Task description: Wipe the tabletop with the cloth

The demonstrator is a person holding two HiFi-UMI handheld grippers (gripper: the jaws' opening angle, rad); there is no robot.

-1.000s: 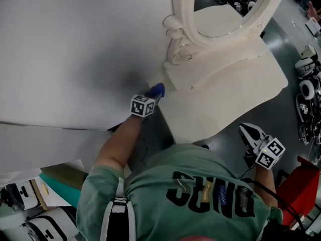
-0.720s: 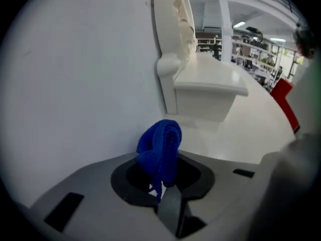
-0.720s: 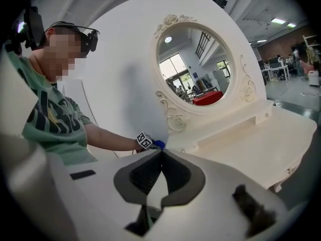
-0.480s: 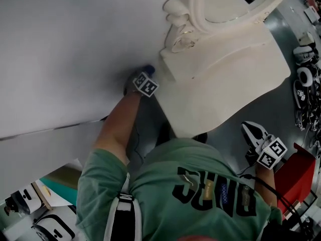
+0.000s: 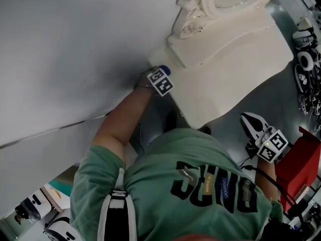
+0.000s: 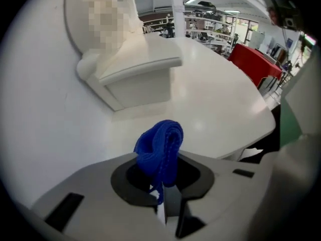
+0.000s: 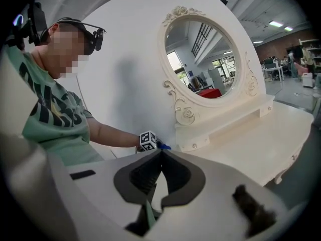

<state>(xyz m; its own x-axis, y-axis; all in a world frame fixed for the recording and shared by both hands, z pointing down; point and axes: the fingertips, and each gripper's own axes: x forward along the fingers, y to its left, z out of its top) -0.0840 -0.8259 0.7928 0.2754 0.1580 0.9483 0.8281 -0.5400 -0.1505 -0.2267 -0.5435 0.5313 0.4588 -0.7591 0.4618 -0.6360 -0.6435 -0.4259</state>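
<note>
Left claw pinches blue cloth, seemingly over tabletop; right claw pressed together.

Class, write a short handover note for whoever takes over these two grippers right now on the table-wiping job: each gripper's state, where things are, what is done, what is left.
Left gripper: shut on the bunched blue cloth, at the left end of the cream-white dressing tabletop, beside the base of the oval mirror. Whether the cloth touches the surface cannot be told.
Right gripper: shut, empty, held off the table over the grey floor.
Done: cloth gripped and brought to the table; no wiped area shows.
Left: wipe across the tabletop, probably from this end rightward.
</note>
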